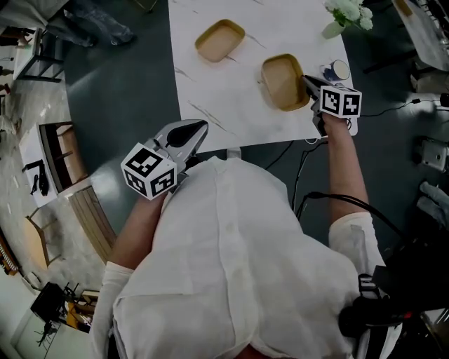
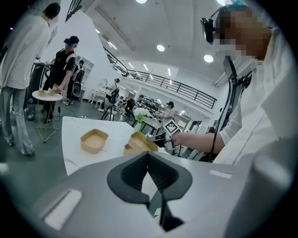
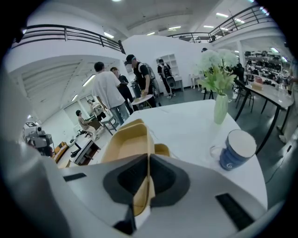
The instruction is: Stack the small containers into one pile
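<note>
Two tan containers show in the head view on the white table (image 1: pixel 231 105). One container (image 1: pixel 219 41) lies flat at the far left. The other container (image 1: pixel 284 81) is tilted and raised, with my right gripper (image 1: pixel 307 83) shut on its near rim. In the right gripper view that held container (image 3: pixel 126 142) stands on edge between the jaws (image 3: pixel 148 160), and a third container (image 3: pixel 162 149) peeks out just behind it. My left gripper (image 1: pixel 200 129) hangs off the table's near edge by my body, shut and empty (image 2: pixel 149 155).
A blue mug (image 1: pixel 337 70) stands right of the held container, near the table's right edge. A vase of white flowers (image 1: pixel 347 14) is at the far right corner. Several people stand around other tables in the hall behind.
</note>
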`<state>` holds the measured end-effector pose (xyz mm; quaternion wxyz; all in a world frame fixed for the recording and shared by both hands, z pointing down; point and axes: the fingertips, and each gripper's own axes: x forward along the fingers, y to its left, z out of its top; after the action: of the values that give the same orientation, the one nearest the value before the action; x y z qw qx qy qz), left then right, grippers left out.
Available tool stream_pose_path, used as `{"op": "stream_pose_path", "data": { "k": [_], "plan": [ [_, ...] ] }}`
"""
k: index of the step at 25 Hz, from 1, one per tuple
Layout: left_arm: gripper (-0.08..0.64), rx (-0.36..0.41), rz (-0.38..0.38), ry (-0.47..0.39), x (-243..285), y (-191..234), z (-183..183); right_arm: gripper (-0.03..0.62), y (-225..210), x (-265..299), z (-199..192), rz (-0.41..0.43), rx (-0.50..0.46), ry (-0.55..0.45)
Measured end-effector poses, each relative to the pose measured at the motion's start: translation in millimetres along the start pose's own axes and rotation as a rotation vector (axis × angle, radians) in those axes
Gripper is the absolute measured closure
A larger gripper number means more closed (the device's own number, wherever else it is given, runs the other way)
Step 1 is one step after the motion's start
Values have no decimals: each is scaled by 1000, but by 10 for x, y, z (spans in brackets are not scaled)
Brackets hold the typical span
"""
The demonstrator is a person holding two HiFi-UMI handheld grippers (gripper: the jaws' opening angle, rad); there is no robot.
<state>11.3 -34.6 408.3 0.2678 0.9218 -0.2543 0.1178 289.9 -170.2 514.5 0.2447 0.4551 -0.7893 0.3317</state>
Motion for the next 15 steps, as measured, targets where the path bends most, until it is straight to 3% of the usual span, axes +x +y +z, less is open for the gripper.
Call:
{"op": "stream_pose_path", "data": {
  "k": [15],
  "plan": [
    [552,-29,82,-17,93,-71,-99,577,-397,341,-232,30,132,35]
  ]
}}
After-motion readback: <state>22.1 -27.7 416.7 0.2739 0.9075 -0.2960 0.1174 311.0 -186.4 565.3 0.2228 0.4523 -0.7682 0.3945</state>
